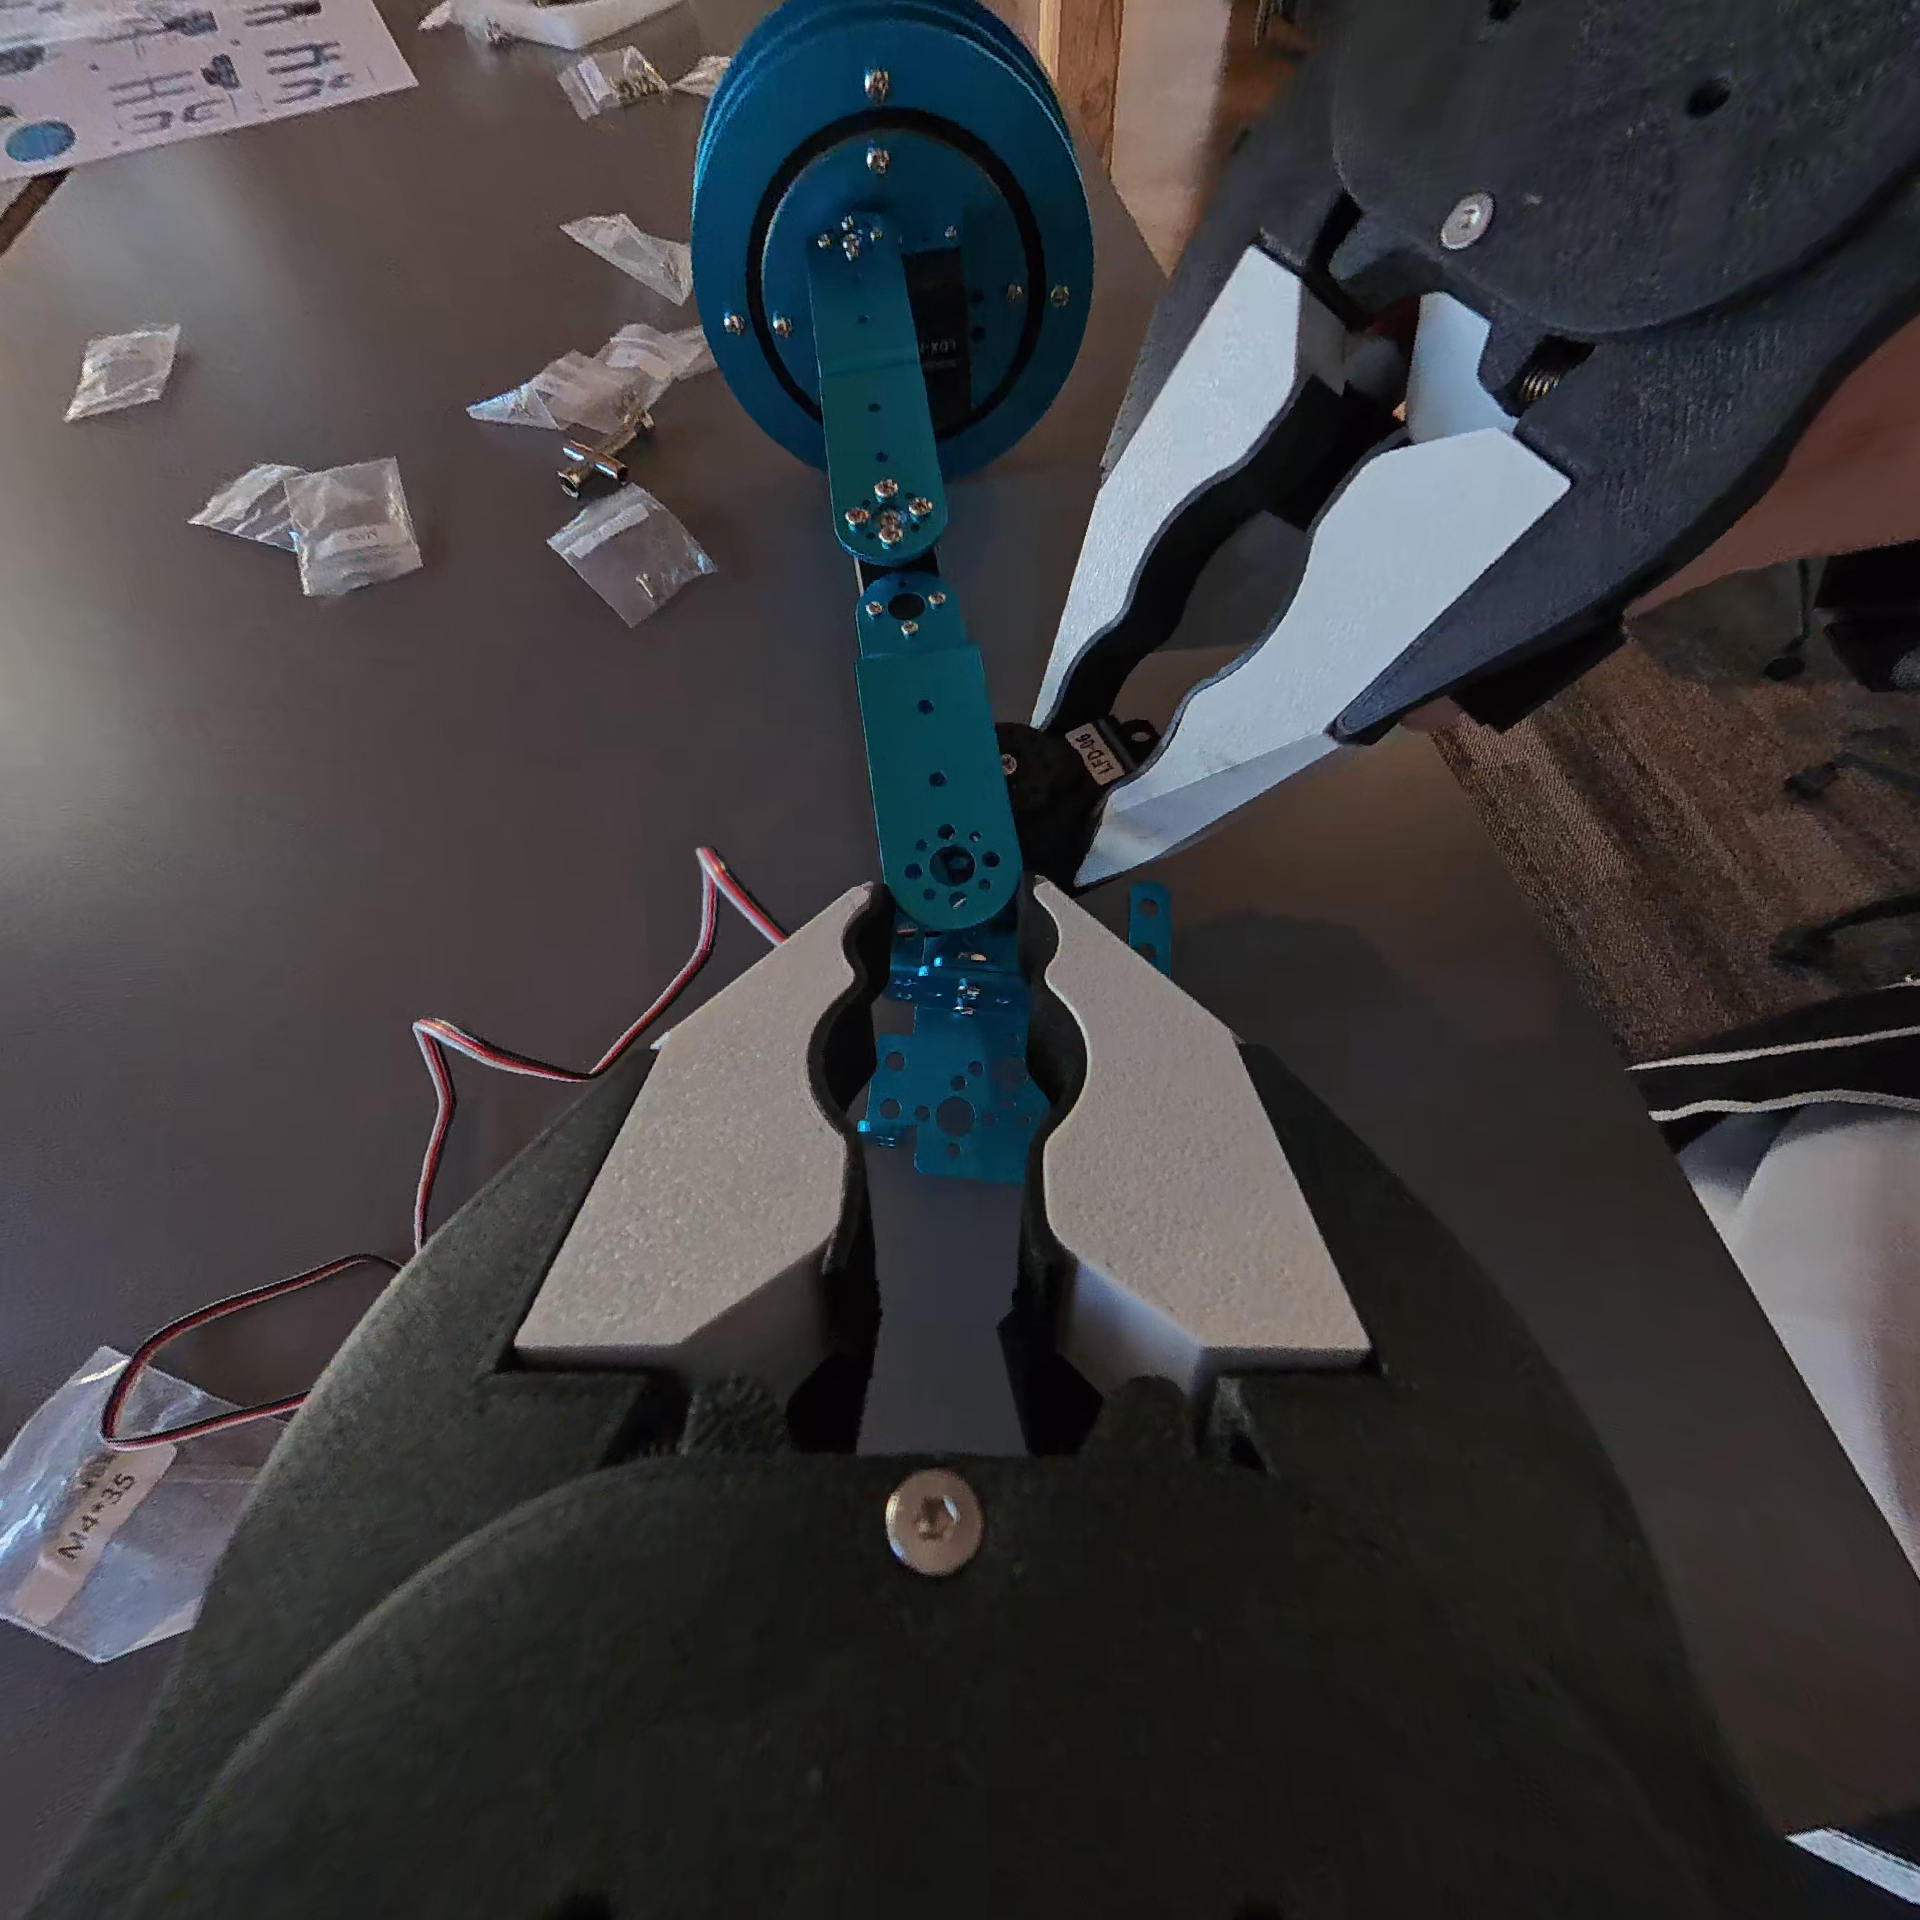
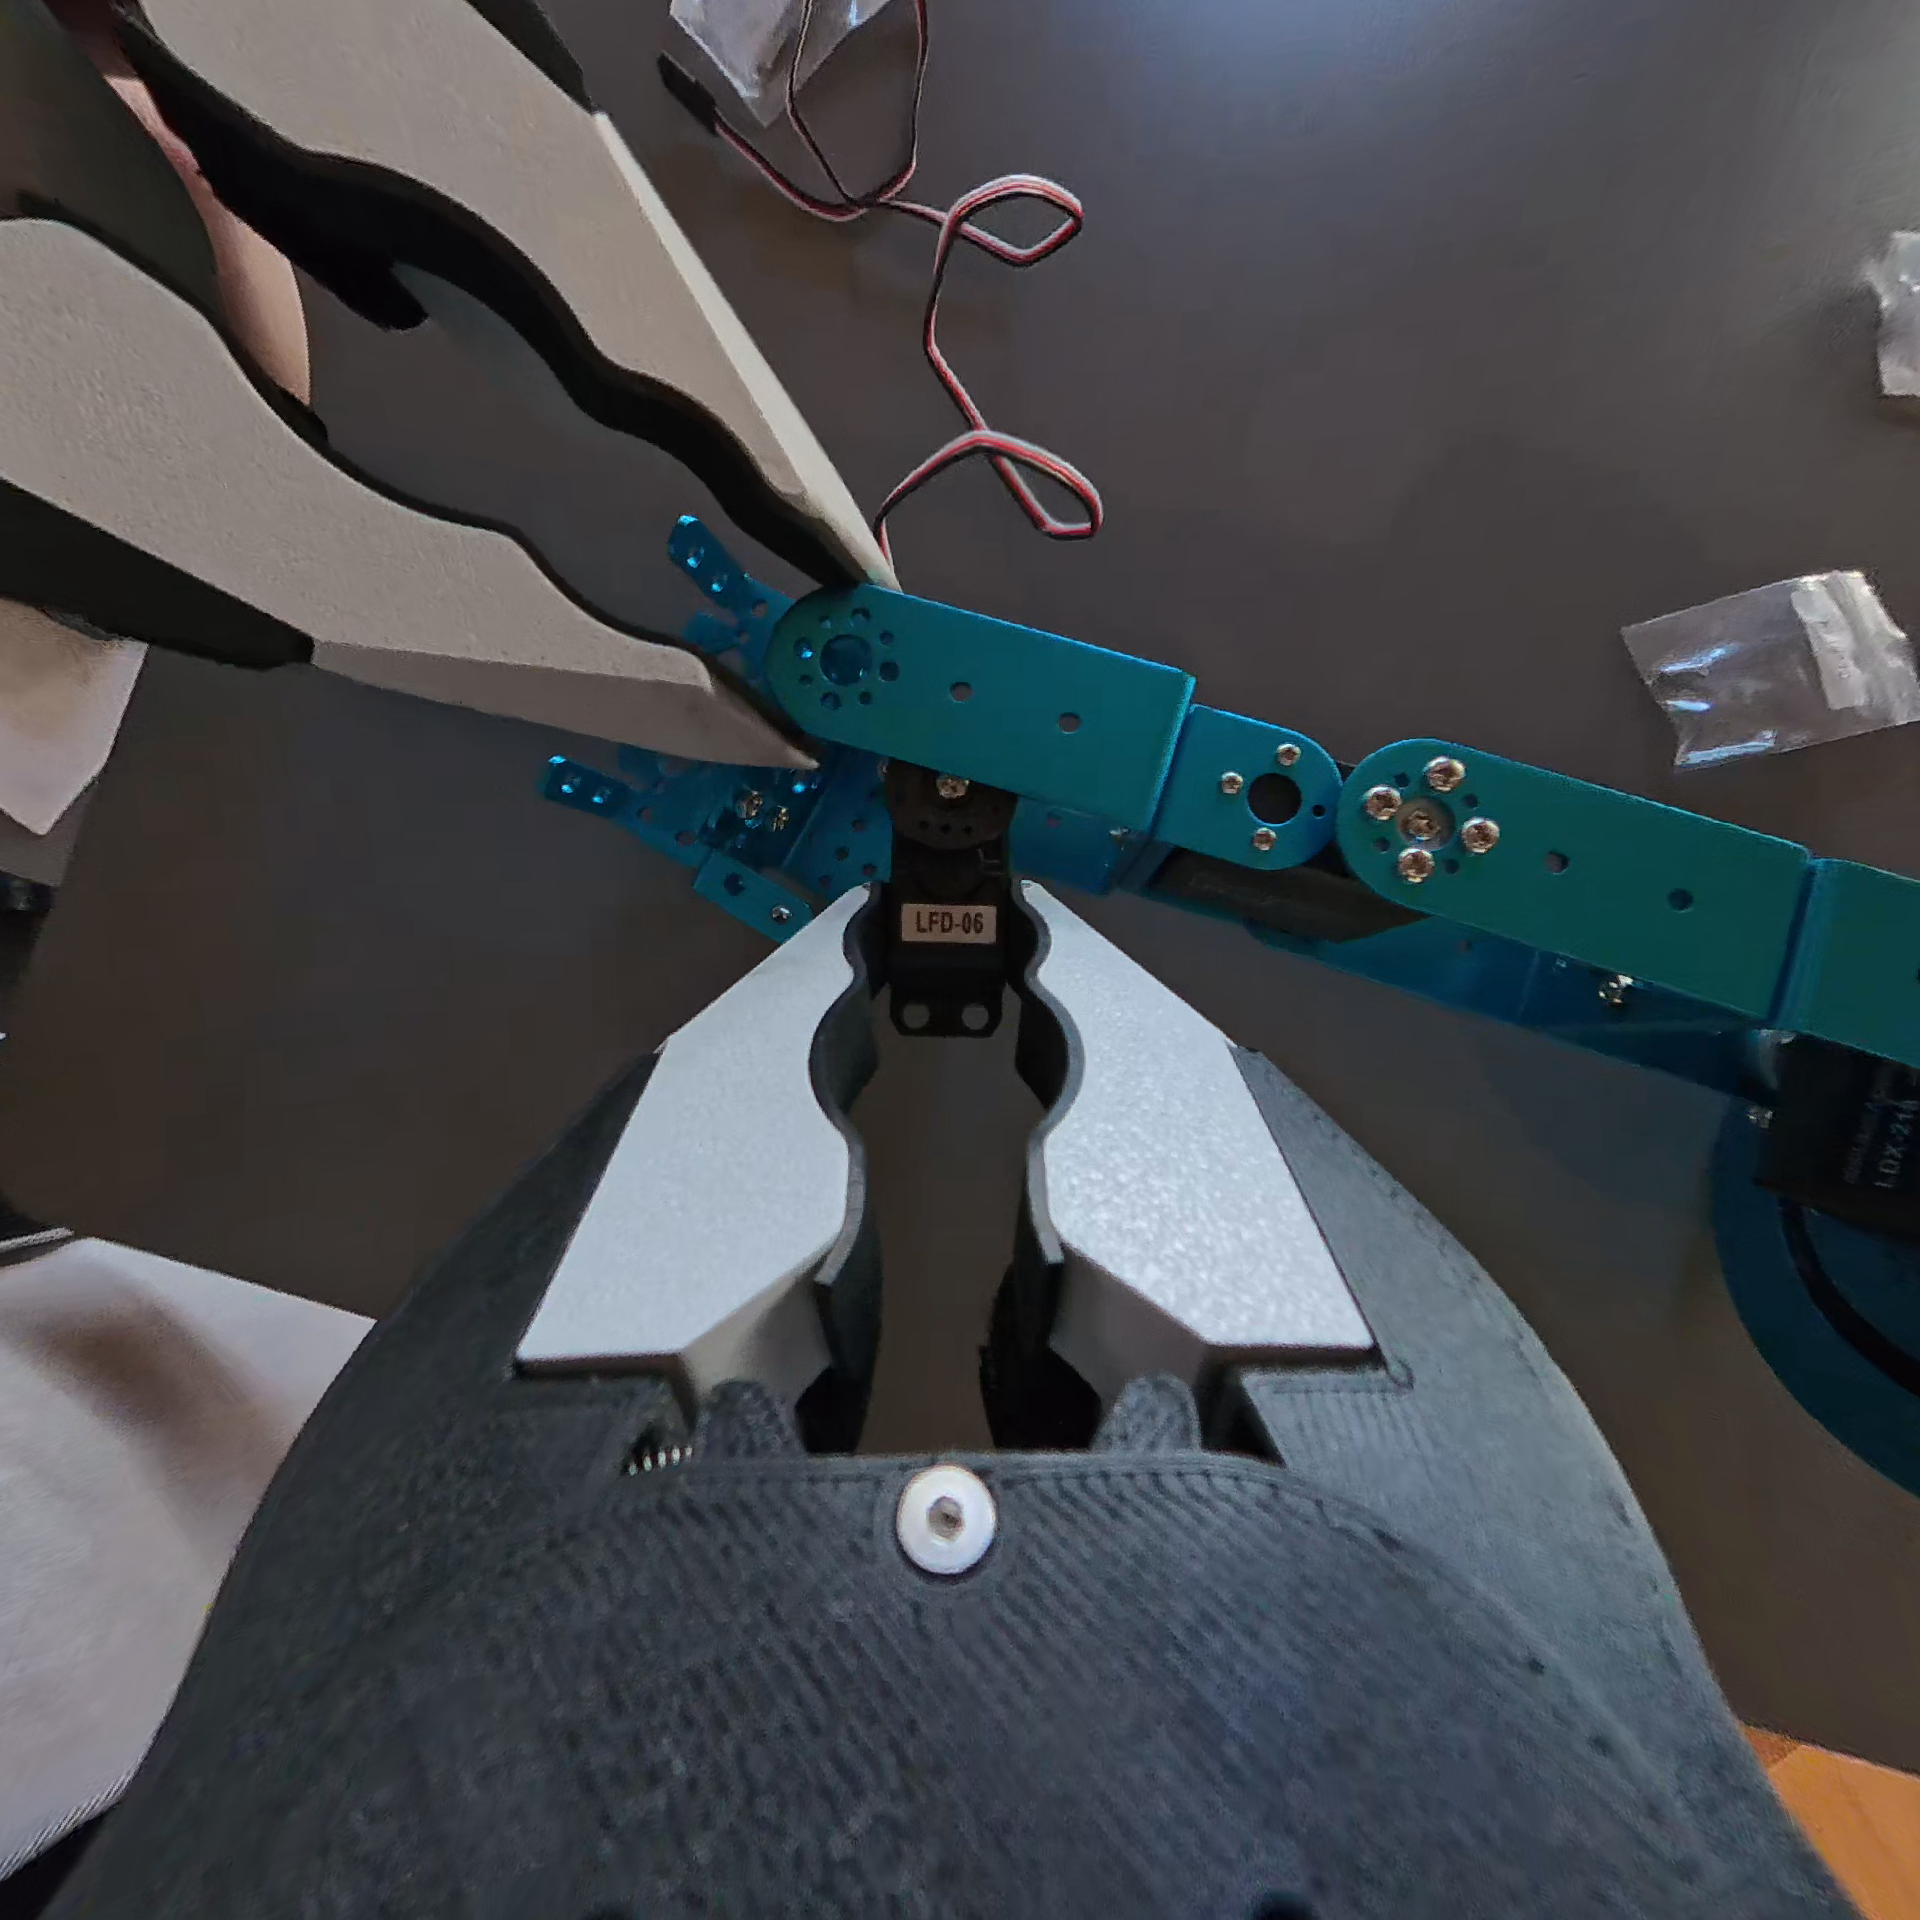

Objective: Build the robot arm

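Only the left wrist view shows the blue metal jointed arm's round blue base and a printed sheet. The left gripper, fingers clamped, holds that arm's tip on the dark grey surface. In the right wrist view, the right gripper clamps a small black servo. Clear plastic bags hold small hardware.

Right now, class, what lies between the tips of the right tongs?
In the right wrist view, a small black servo sits between the tips of the right tongs, against the blue arm.
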The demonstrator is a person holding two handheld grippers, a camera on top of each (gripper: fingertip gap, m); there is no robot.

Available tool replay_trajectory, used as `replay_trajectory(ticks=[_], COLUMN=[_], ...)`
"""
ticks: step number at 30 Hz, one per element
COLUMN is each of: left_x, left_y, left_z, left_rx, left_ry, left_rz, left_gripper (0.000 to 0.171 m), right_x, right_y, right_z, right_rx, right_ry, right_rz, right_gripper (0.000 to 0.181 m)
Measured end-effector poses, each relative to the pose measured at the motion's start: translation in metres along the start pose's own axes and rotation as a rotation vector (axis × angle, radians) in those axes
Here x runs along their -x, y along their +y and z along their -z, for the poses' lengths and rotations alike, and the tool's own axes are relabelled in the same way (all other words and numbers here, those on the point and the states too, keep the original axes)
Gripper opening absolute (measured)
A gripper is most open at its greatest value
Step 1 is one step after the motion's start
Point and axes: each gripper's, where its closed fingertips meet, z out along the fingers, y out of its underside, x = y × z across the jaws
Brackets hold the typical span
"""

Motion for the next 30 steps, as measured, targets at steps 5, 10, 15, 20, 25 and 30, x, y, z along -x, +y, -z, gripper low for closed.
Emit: replay_trajectory(ticks=[5, 10, 15, 20, 25, 30], left_x=[0.000, -0.001, -0.003, -0.003, -0.003, -0.005], left_y=[-0.005, -0.003, 0.004, 0.007, 0.005, 0.021], left_z=[0.001, 0.000, -0.002, -0.002, 0.002, 0.012], left_rx=[-0.030, -0.036, -0.034, -0.048, -0.066, -0.008], left_ry=[-0.005, -0.013, -0.014, -0.013, 0.004, 0.038], left_rz=[0.015, 0.007, 0.019, 0.037, 0.045, 0.095], left_gripper=[0.022, 0.022, 0.022, 0.022, 0.029, 0.060], right_x=[-0.002, -0.001, 0.000, 0.000, 0.000, -0.001], right_y=[-0.004, -0.004, 0.000, 0.001, 0.002, 0.002], right_z=[0.002, 0.000, -0.004, -0.007, -0.007, -0.006], right_rx=[-0.059, -0.070, -0.054, -0.076, -0.089, -0.090], right_ry=[0.033, 0.052, 0.068, 0.065, 0.039, 0.023], right_rz=[0.002, -0.017, -0.023, -0.046, -0.088, -0.106], right_gripper=[0.020, 0.020, 0.021, 0.021, 0.020, 0.020])
